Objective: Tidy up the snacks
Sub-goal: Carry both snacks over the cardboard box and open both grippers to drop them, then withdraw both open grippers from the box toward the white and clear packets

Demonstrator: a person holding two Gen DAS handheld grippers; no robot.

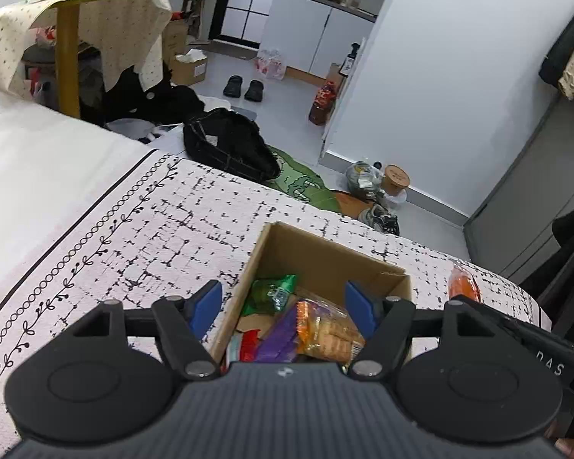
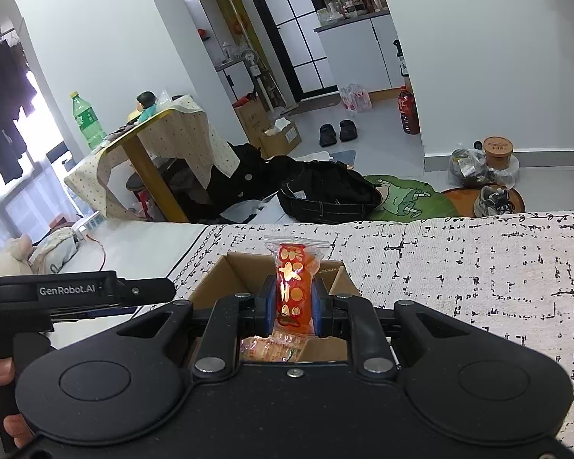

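The right gripper (image 2: 294, 308) clamps a red-orange wrapped snack packet (image 2: 295, 290) above the open brown cardboard box (image 2: 245, 271), while only the left wrist view shows the left gripper (image 1: 283, 308) spread wide and empty over the green foil packet (image 1: 273, 292) inside.

Blk hand-held gripper (image 2: 294, 308), blue pads (image 2: 268, 306).

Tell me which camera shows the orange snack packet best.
The right wrist view: the orange snack packet stands upright, centred, pinched in the right hand-held gripper above the cardboard box. The left wrist view shows only part of it at its right edge, behind that gripper's body.
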